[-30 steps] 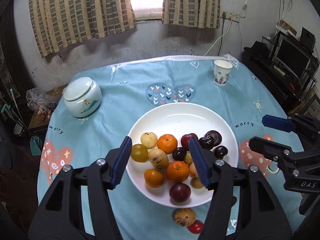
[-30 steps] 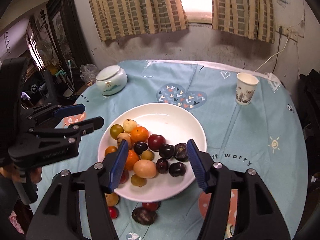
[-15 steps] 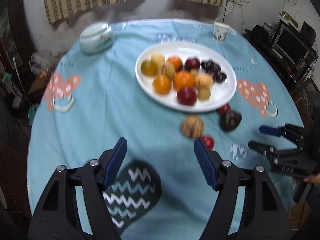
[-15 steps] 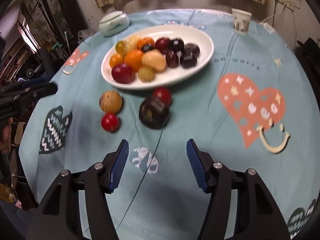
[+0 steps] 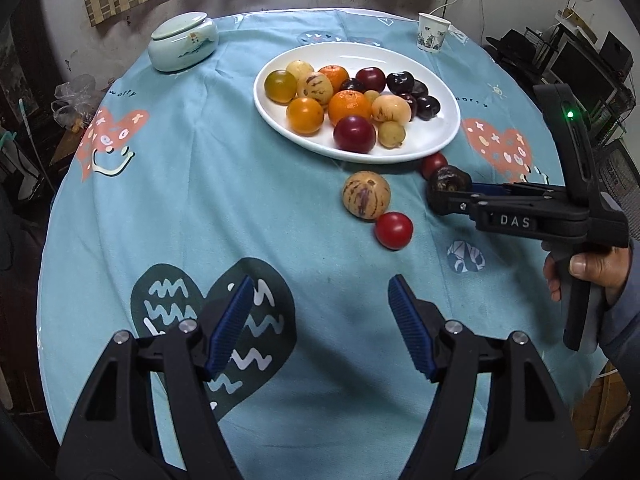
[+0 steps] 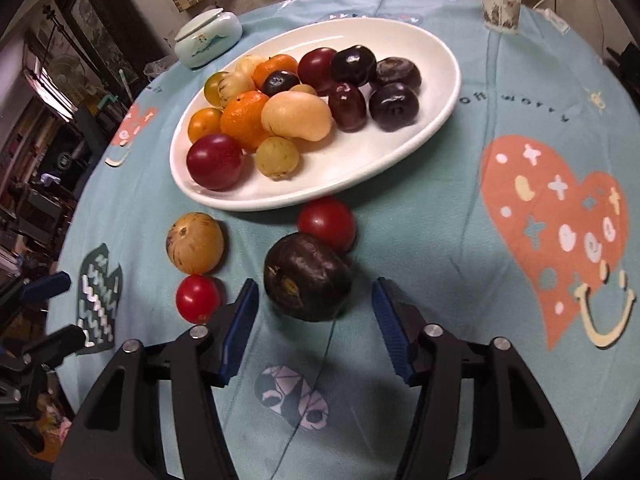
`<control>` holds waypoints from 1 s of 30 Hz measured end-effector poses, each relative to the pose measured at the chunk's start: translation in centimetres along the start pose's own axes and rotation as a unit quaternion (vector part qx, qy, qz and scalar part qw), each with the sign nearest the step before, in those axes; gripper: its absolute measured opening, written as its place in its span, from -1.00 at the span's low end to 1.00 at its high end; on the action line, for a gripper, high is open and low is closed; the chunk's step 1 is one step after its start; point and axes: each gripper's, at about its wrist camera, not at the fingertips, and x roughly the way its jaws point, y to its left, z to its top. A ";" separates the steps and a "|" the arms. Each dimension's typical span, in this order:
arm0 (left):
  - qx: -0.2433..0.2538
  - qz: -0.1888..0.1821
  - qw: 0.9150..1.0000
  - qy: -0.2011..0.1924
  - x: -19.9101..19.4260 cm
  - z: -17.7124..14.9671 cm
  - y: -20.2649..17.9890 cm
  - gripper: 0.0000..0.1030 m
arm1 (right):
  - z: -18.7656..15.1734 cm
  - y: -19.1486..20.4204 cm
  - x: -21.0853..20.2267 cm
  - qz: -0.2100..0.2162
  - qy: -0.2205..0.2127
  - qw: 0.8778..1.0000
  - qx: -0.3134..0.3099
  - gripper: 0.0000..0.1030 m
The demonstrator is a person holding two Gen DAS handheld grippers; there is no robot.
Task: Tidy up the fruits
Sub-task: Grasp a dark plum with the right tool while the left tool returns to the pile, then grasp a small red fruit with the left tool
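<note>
Left wrist view: the left tool hangs released over the blue patterned cloth covering the surface, its blue pads wide apart with nothing between them, above a dark heart print. Ahead sits a white plate piled with fruit: oranges, dark plums, red plums and pale speckled ones. Four fruits lie loose on the cloth just beside the plate's near rim: a speckled tan fruit, a small red tomato touching it on the near side, a second red fruit against the plate's edge, and a dark purple fruit. The right tool reaches in from the right, held by a hand, with its tips at the dark purple fruit. A lidded pale jar and a paper cup stand at the far side of the surface.

Right wrist view: the right tool points down at the dark purple fruit, which lies on the cloth between its two blue pads. The jaws are closing, yet a gap shows on each side, so the pads are not pressing on it. The red fruit touches the dark one on the far side, next to the plate. The speckled tan fruit and small red tomato lie to the left. The left tool's tips show at the left edge.
</note>
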 end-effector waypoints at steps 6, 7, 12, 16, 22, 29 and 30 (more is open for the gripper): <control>0.009 -0.005 1.000 0.007 0.5 0.0 -1.2 0.38 | -0.6 0.6 -0.9 0.032 -0.002 0.999 -0.027 -0.20; 0.009 -0.007 1.000 0.007 0.5 0.1 -1.3 0.38 | -1.0 0.7 -1.4 0.045 -0.002 0.999 -0.024 -0.20; 0.009 -0.012 1.000 0.007 1.6 0.9 -2.5 0.38 | -3.7 0.4 -4.1 0.047 0.001 0.998 -0.033 -0.20; 0.004 -0.020 1.000 0.009 3.2 2.1 -4.1 0.38 | -6.0 -0.5 -5.4 0.046 0.003 0.999 -0.015 -0.20; -0.011 -0.011 1.000 0.015 5.5 3.5 -5.4 0.38 | -7.0 0.1 -5.7 0.049 0.003 0.999 -0.015 -0.20; -0.027 0.000 0.999 0.037 8.1 3.9 -5.4 -0.22 | -7.1 0.1 -5.7 0.054 0.007 0.998 -0.017 -0.20; -0.027 -0.011 0.999 0.038 8.2 4.0 -5.4 -0.36 | -7.1 0.1 -5.7 0.054 0.009 0.998 -0.017 -0.20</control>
